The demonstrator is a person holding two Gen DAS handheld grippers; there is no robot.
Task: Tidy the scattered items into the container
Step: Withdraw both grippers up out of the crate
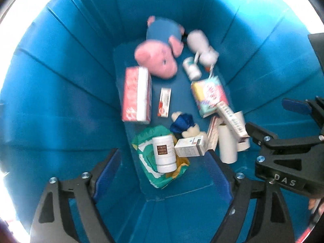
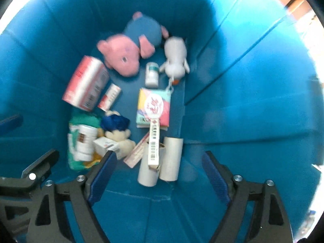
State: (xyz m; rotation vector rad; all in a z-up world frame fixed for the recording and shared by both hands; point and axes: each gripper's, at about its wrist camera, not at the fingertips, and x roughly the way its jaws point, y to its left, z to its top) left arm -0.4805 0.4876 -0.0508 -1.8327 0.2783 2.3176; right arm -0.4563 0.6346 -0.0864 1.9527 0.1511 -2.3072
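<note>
Both grippers hang open and empty over a deep blue container [image 1: 60, 101] [image 2: 253, 101]. On its floor lie a pink pig plush [image 1: 156, 58] [image 2: 121, 60], a white duck plush [image 1: 200, 44] [image 2: 175, 56], a red-and-white pack [image 1: 136, 97] [image 2: 87, 85], a colourful tissue pack [image 1: 209, 96] [image 2: 154, 107], a white bottle [image 1: 165, 154] [image 2: 85, 143] on a green bag [image 1: 145, 141], a small blue-capped plush [image 1: 182, 125] [image 2: 117, 129], small boxes and two white tubes [image 1: 227, 145] [image 2: 160, 162]. The left gripper [image 1: 164, 162] is above the bottle. The right gripper [image 2: 160, 174] [image 1: 269, 121] is above the tubes.
The container's ribbed walls fill both views. Bright light shows beyond its rim [image 1: 12, 46] [image 2: 309, 26]. A small white pill bottle [image 1: 191, 67] [image 2: 151, 75] lies beside the duck. A long barcode box [image 1: 232, 119] [image 2: 155, 141] rests across the tubes.
</note>
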